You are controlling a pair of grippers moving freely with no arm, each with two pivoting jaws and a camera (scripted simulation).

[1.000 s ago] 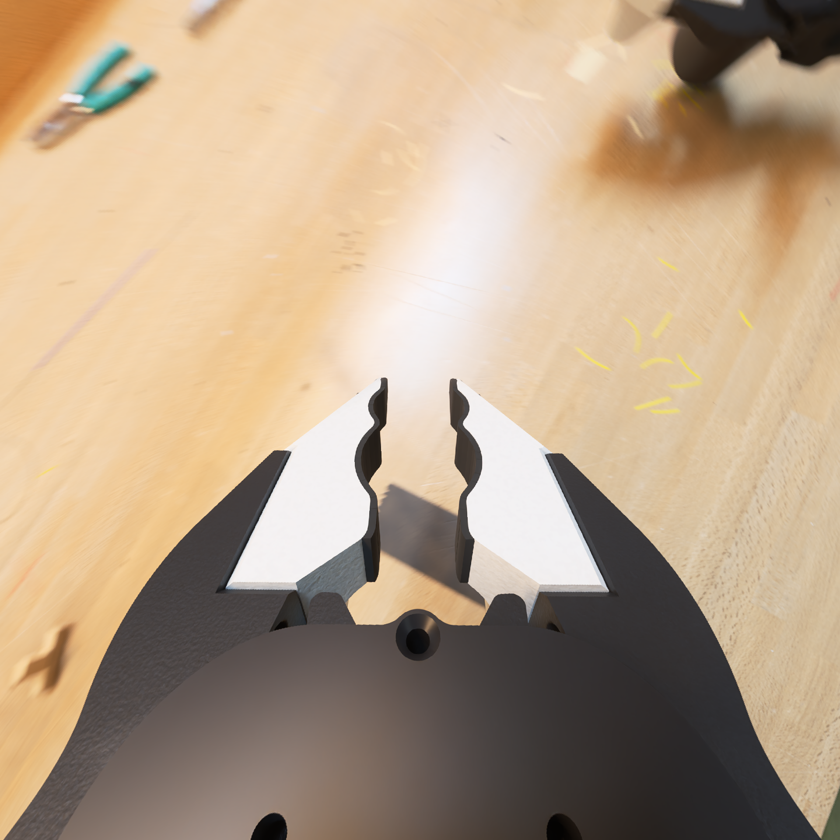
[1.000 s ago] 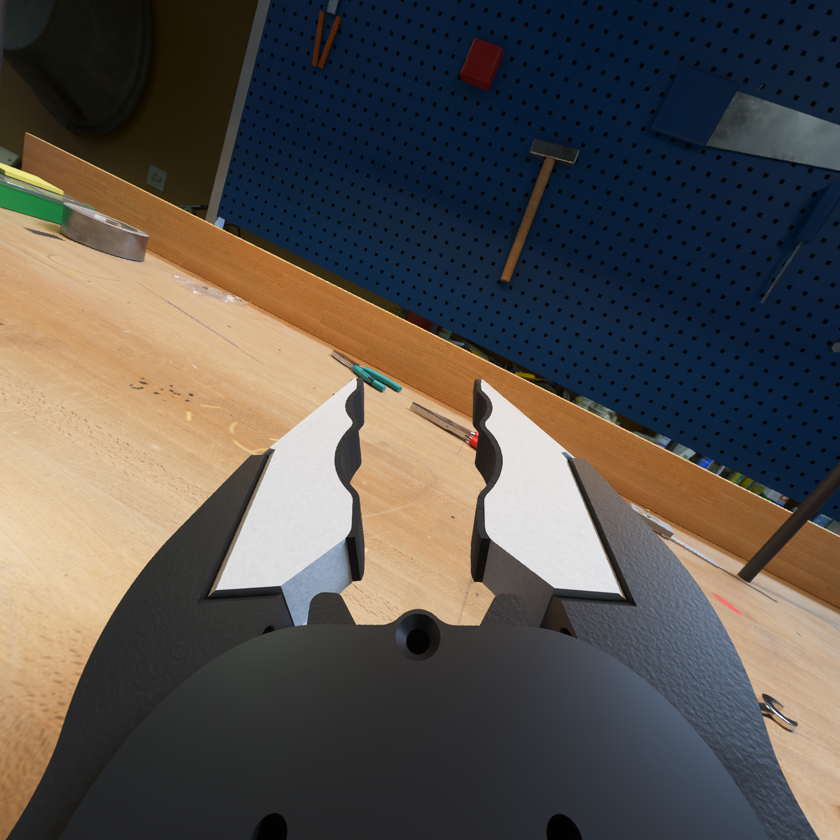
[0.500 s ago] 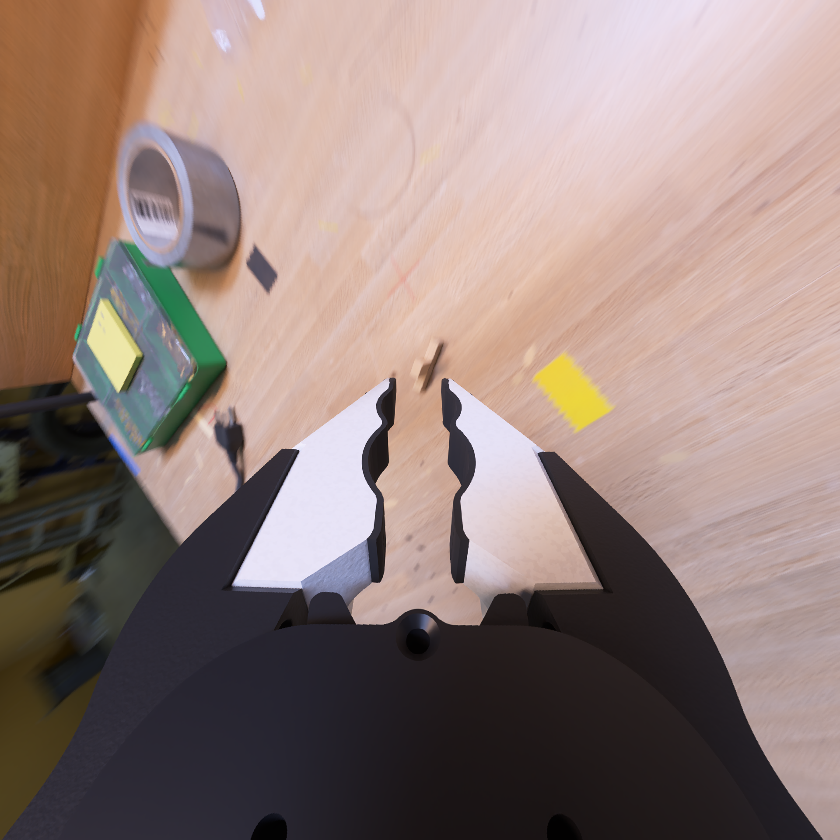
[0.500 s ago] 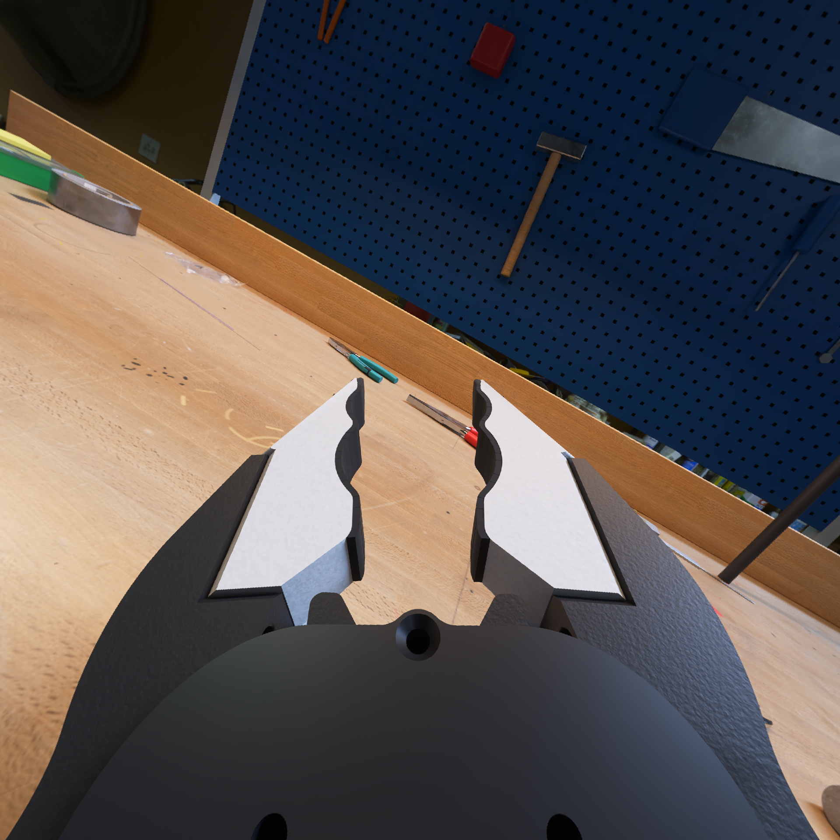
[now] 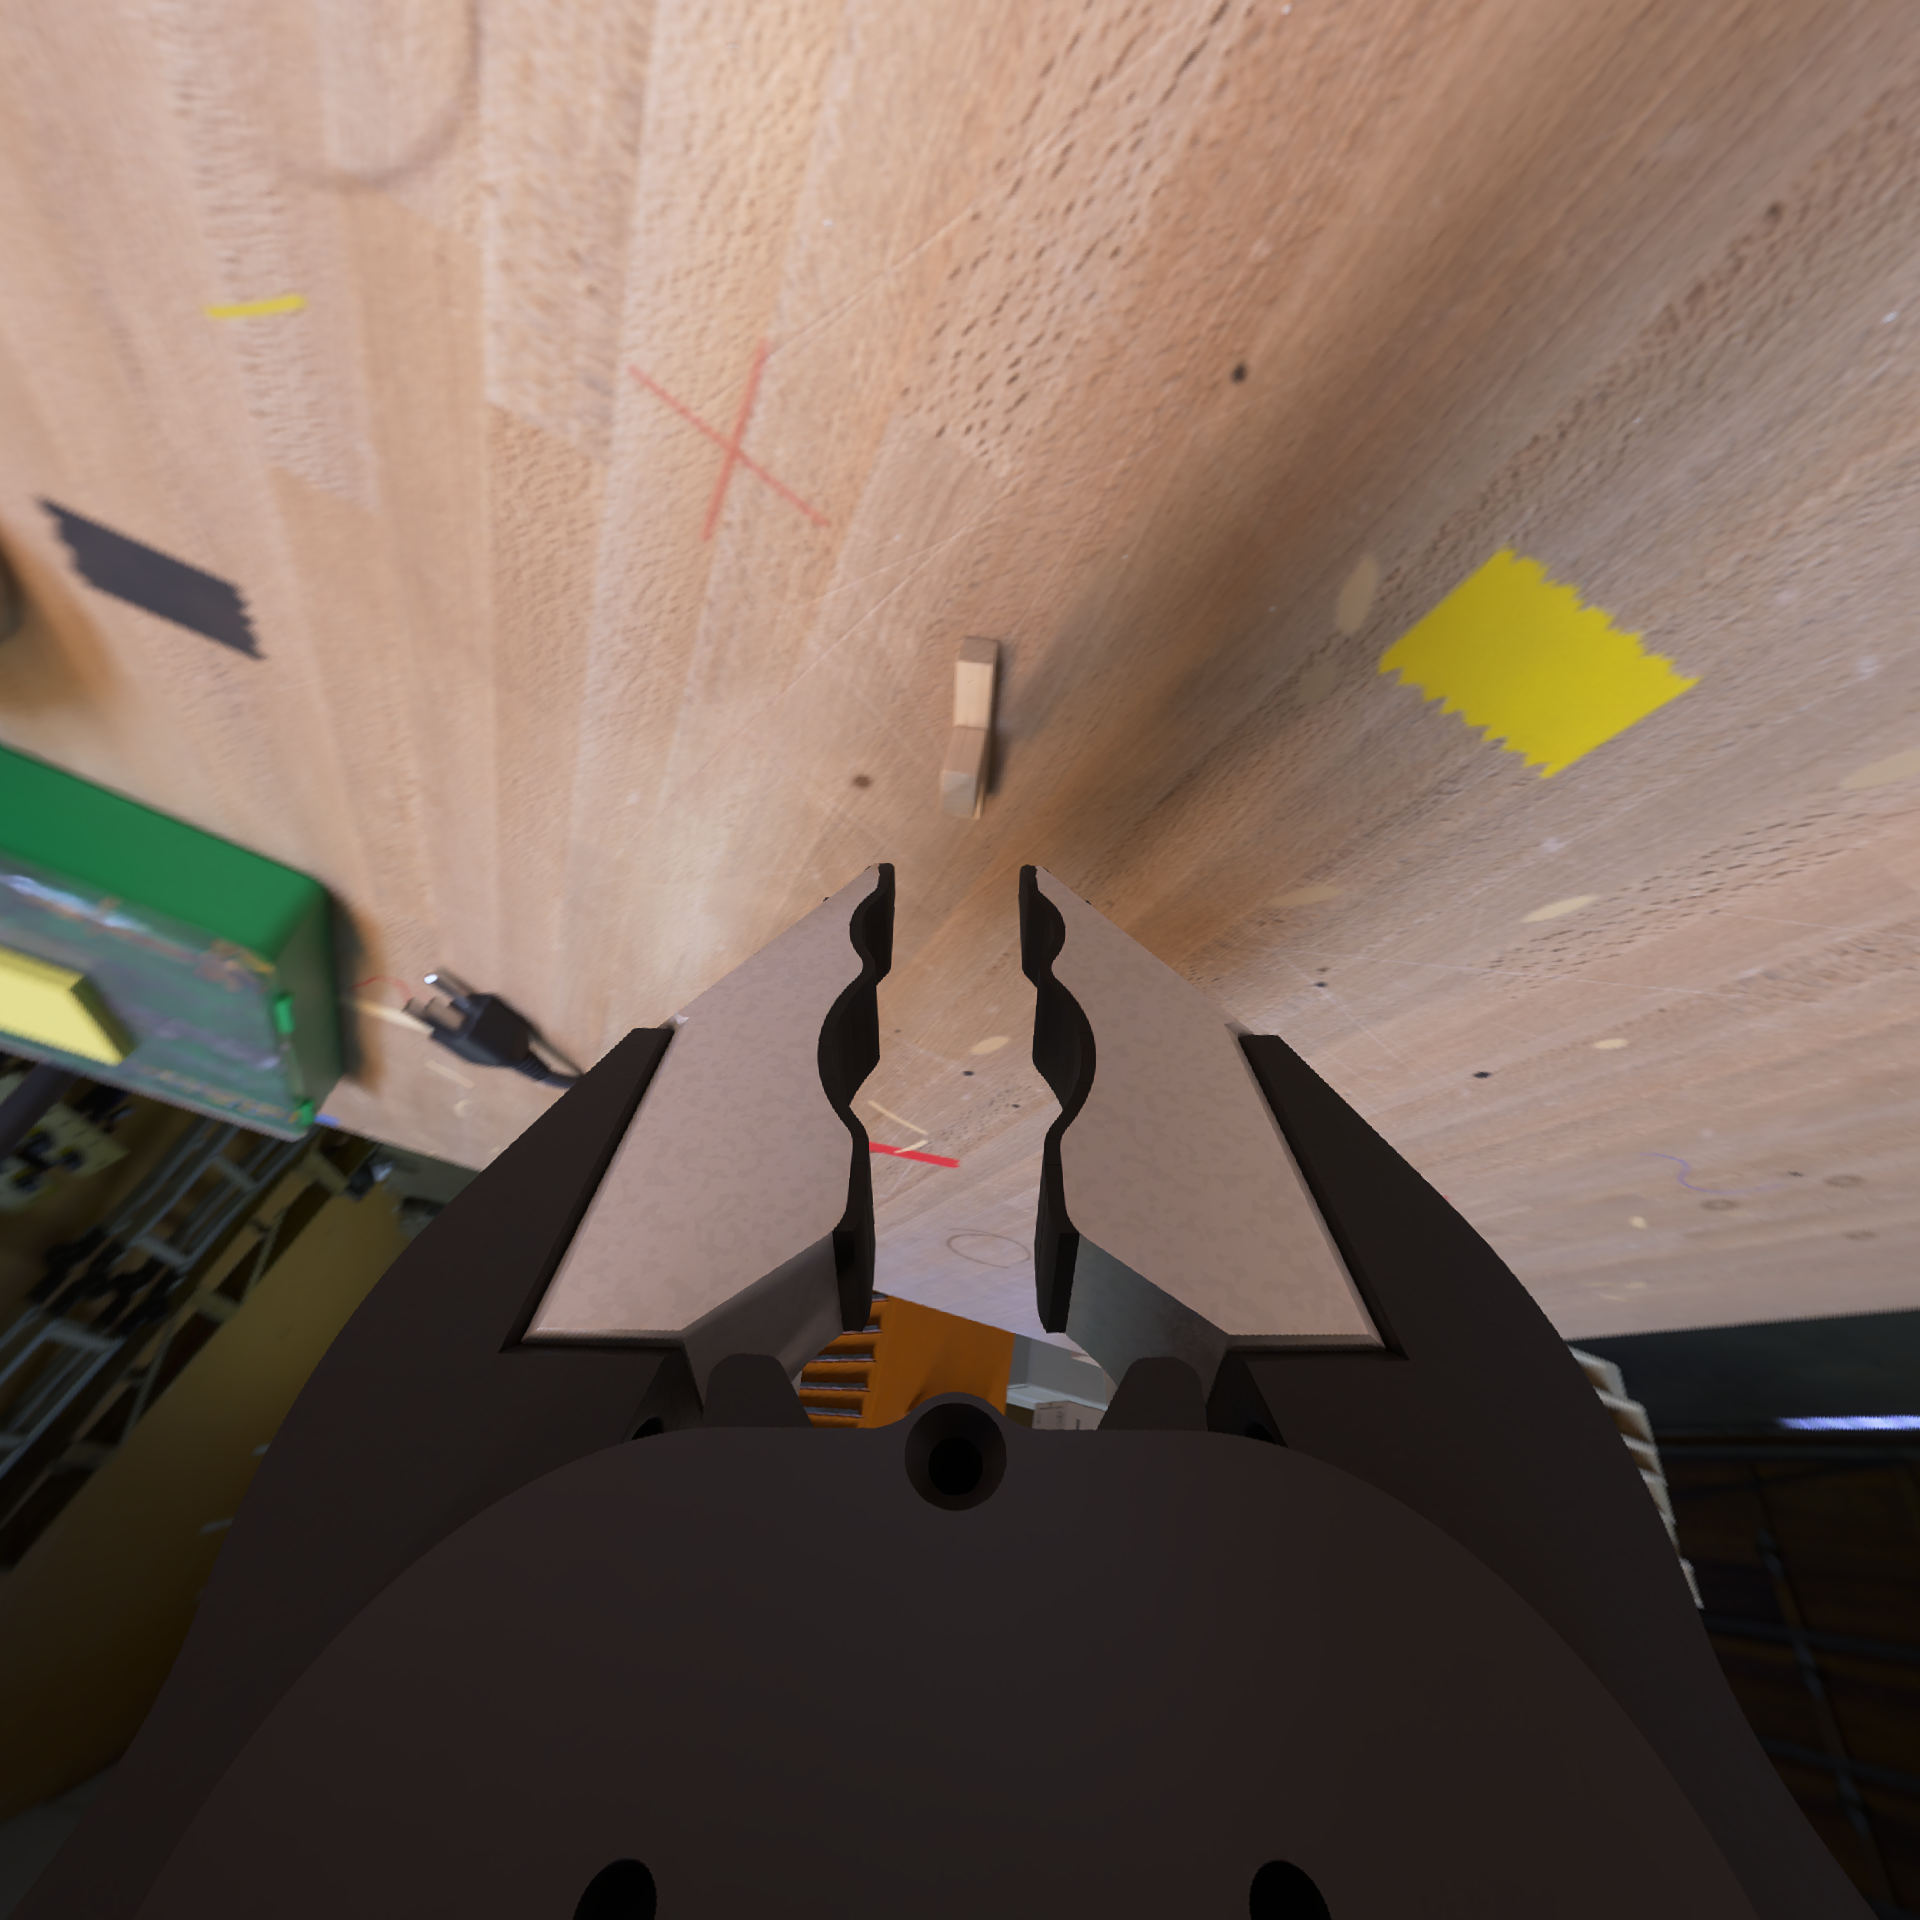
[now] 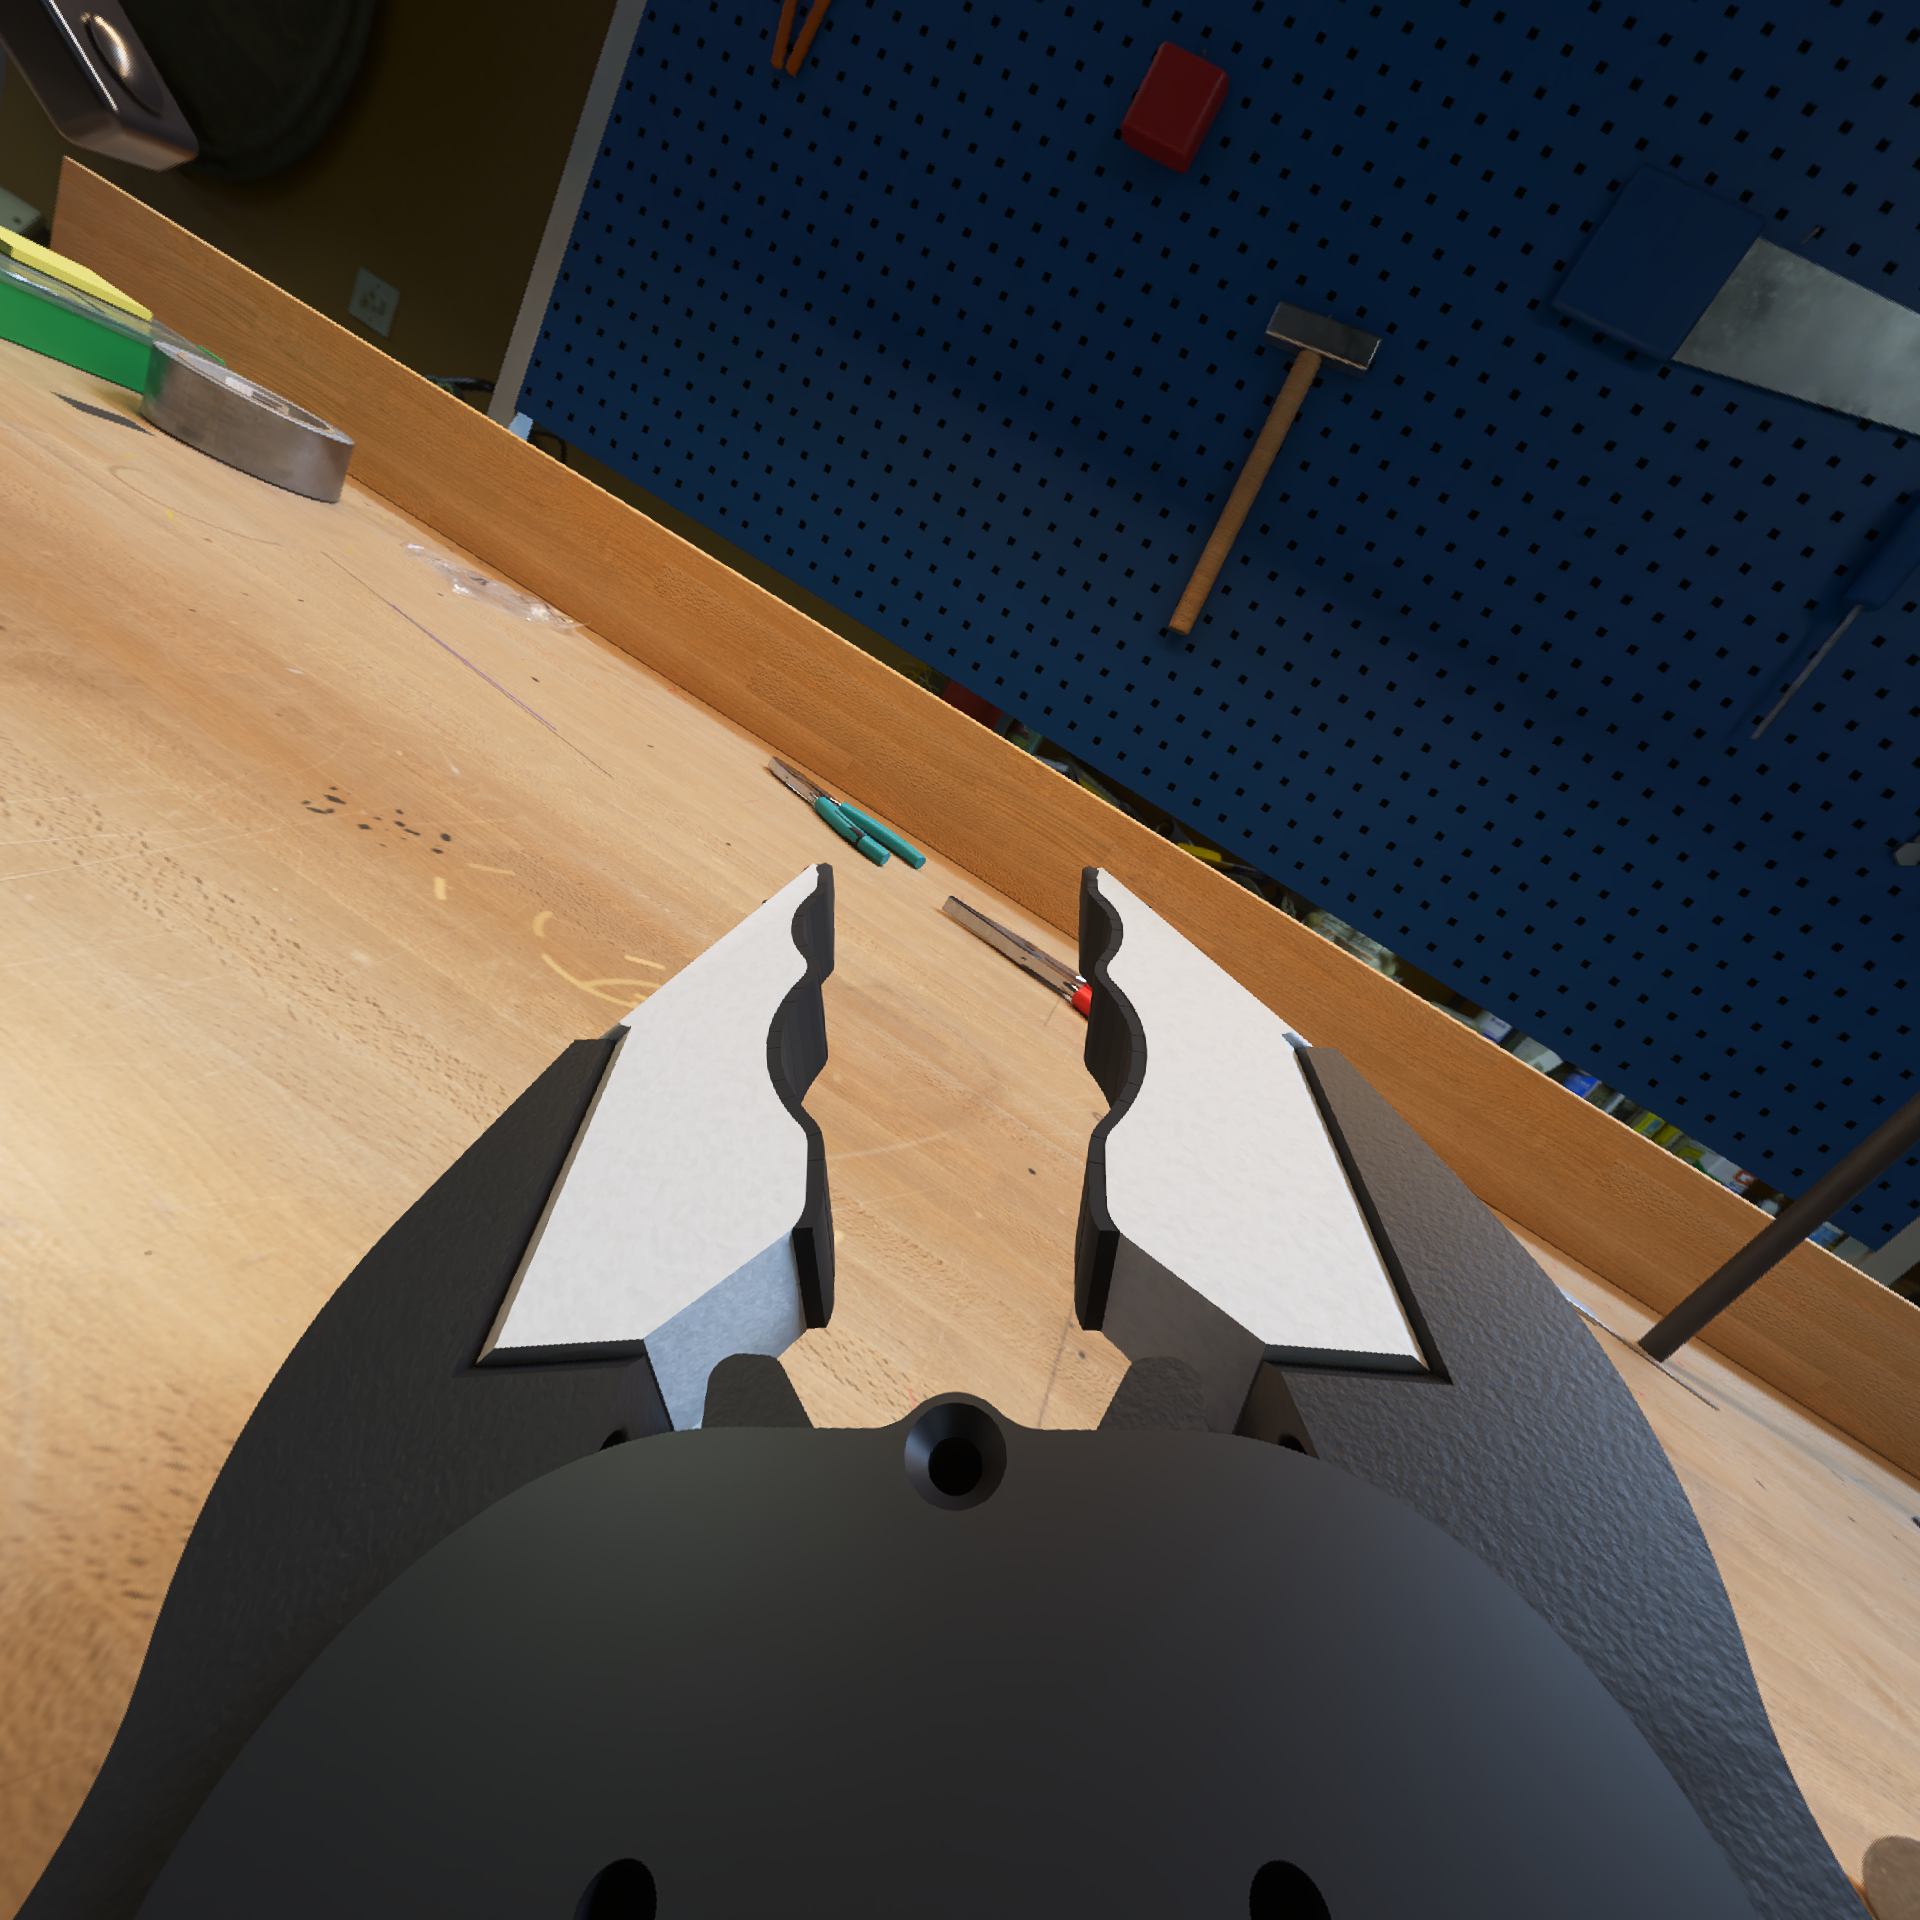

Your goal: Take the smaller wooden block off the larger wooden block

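I have the bench (image 5: 1143, 260) filling the left wrist view, a broad pale wood top, and it is the biggest thing here. On its far side in the right wrist view stands 1 blue pegboard (image 6: 1039, 416) with 1 hammer (image 6: 1262, 457), 1 saw (image 6: 1766, 301) and 1 red box (image 6: 1174, 104) hung on it.

Next down in size: 1 green case (image 5: 156, 935) at the bench edge, 1 grey tape roll (image 6: 249, 426), 1 yellow patch (image 5: 1532, 660) and 1 black patch (image 5: 151, 577) lying flat, 1 red cross mark (image 5: 732, 447), 1 black plug (image 5: 473, 1023), 1 pair of teal-handled pliers (image 6: 857, 821).

My left claw (image 5: 954, 873) has its jaws a narrow gap apart and holds nothing. My right claw (image 6: 956, 873) is spread wider, also empty, and I see no block from that side.

The smallest things are the task's own: 2 pale wooden pieces just ahead of the left claw tips, touching. I take the nearer as the larger wooden block (image 5: 963, 774) and the farther as the smaller wooden block (image 5: 975, 681), though which sits on which I cannot tell for sure.

I judge both light, rigid and dry, with a smooth face that could slip. I would pinch the smaller one across its 2 flat sides, clear of the larger, and lift gently so the lower piece stays put.
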